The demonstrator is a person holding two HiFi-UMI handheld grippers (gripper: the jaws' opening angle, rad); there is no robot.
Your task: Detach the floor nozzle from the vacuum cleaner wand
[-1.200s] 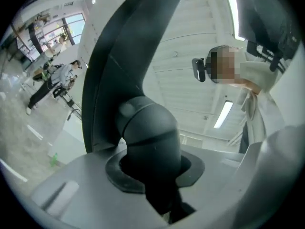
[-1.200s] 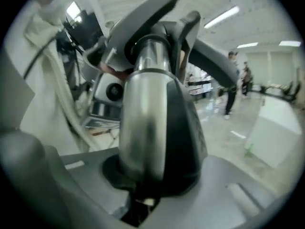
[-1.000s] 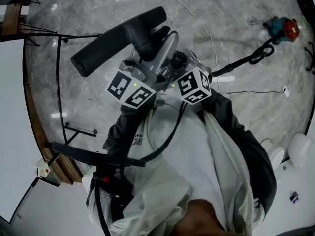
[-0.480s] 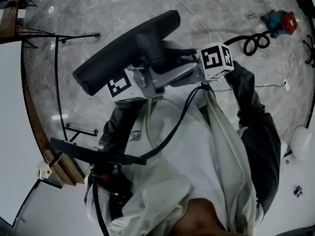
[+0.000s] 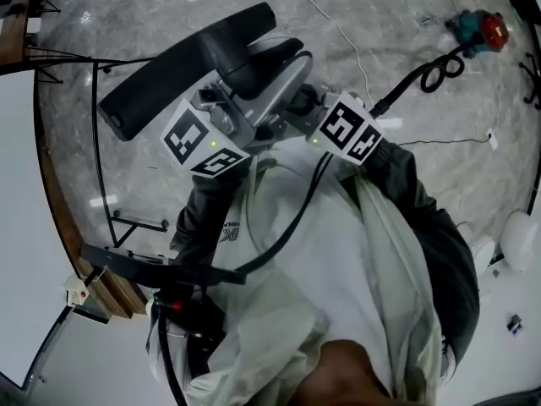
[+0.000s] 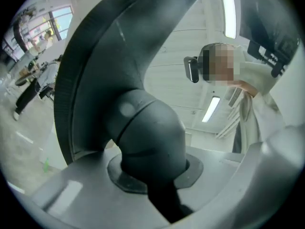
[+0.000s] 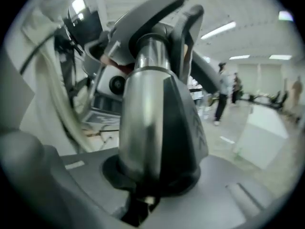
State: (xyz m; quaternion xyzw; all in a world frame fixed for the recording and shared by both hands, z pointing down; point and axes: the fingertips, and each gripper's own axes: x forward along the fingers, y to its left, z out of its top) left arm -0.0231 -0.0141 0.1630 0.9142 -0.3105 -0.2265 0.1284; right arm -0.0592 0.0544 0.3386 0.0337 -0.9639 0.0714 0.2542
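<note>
The dark floor nozzle (image 5: 186, 64) is held up in front of my chest, its long head slanting from lower left to upper right. My left gripper (image 5: 247, 91) is shut on the nozzle's rounded neck (image 6: 150, 137), which fills the left gripper view with the nozzle head (image 6: 100, 56) arching above it. My right gripper (image 5: 297, 101) is shut on the silver wand (image 7: 145, 113) just below the joint, and the wand's dark collar (image 7: 183, 128) sits between the jaws. Both marker cubes face the head camera.
On the marble floor lie a black looped hose (image 5: 435, 73), a red and teal tool (image 5: 482, 28) and a thin white cable (image 5: 338, 28). A black metal frame (image 5: 100, 142) stands at the left. Far off in the right gripper view are a standing person (image 7: 223, 94) and a white box (image 7: 264, 135).
Since half a second ago the nozzle has swung left. The right gripper's cube has dropped back toward my chest. Both grips look the same.
</note>
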